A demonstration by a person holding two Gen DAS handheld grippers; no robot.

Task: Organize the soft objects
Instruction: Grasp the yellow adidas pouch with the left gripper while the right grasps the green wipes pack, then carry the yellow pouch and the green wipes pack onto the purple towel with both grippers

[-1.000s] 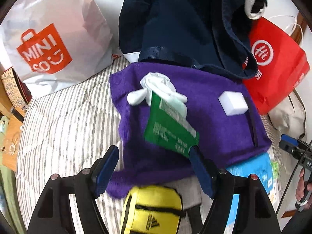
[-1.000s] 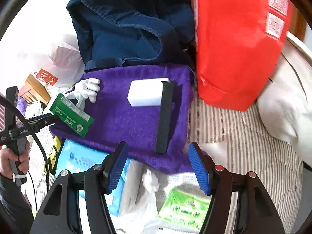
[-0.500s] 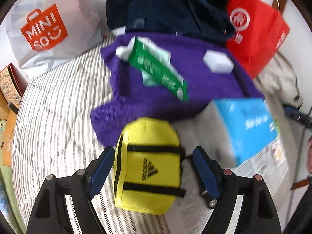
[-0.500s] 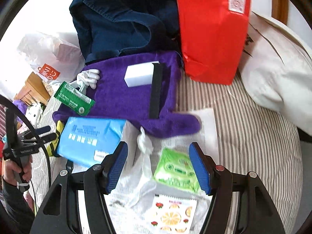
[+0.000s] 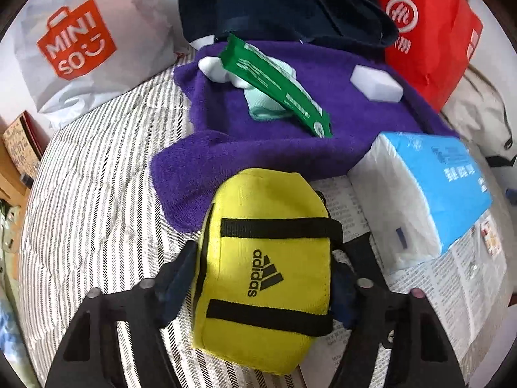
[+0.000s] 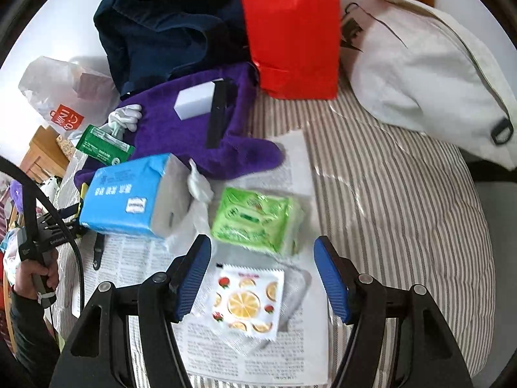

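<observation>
A yellow Adidas pouch [image 5: 265, 268] lies on the striped bed between the fingers of my left gripper [image 5: 261, 278], which is open around it without clear contact. Behind it lies a purple towel [image 5: 265, 135] with a green packet [image 5: 274, 87], white gloves [image 5: 213, 68] and a white sponge [image 5: 376, 82] on it. A blue tissue pack [image 5: 429, 194] lies to the right. My right gripper [image 6: 263, 278] is open and empty above a fruit-print sachet [image 6: 247, 302], just short of a green wipes pack [image 6: 255, 220]. The tissue pack [image 6: 129, 197] and towel [image 6: 194, 129] lie beyond.
A white Miniso bag [image 5: 77, 42], a navy bag [image 5: 274, 0] and a red paper bag [image 5: 429, 32] stand at the back. A cream bag [image 6: 426, 80] lies at the right. Newspaper [image 6: 258, 349] is spread under the items. A black strap [image 6: 218, 113] lies on the towel.
Both grippers have pulled back toward me. The yellow pouch now sits between the left fingers. The wipes pack and the sachet have come into the right view.
</observation>
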